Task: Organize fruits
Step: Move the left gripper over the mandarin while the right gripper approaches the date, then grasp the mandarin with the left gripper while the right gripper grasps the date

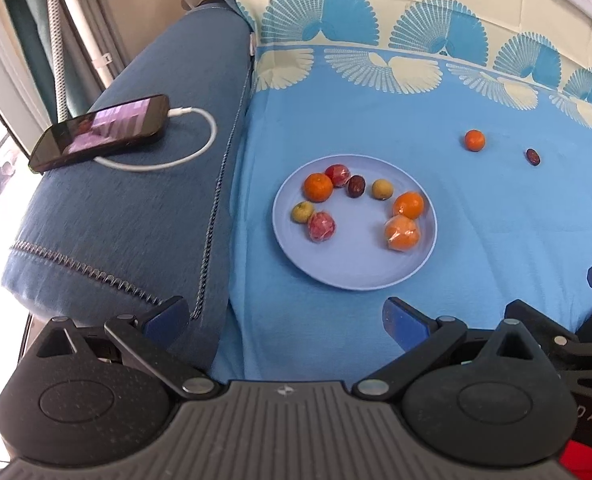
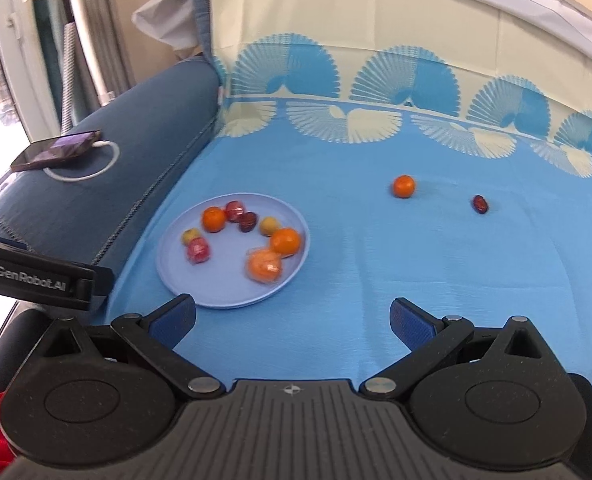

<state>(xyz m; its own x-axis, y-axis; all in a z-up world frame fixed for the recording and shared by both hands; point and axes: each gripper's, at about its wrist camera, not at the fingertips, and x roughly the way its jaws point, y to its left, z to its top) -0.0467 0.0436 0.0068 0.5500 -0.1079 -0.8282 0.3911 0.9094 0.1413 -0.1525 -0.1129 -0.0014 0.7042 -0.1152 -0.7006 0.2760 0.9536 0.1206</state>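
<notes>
Left wrist view first: your left gripper hangs low at the near edge of the bed, its jaws spread wide with nothing between them, and the right gripper sits the same way, jaws apart and empty, which suits a pause before the next pick. Just beyond the left one, the pale blue plate rests on the blue sheet and already holds eight fruits: oranges, some in wrap, small yellow ones and a dark date, so it looks like your collecting spot. Farther out and to the right, well apart from the plate, a loose orange and a dark date lie on the sheet; they are likely what remains, and the right gripper faces them more directly. Off to the left, a charging phone lies on the blue armrest, clear of your path.
</notes>
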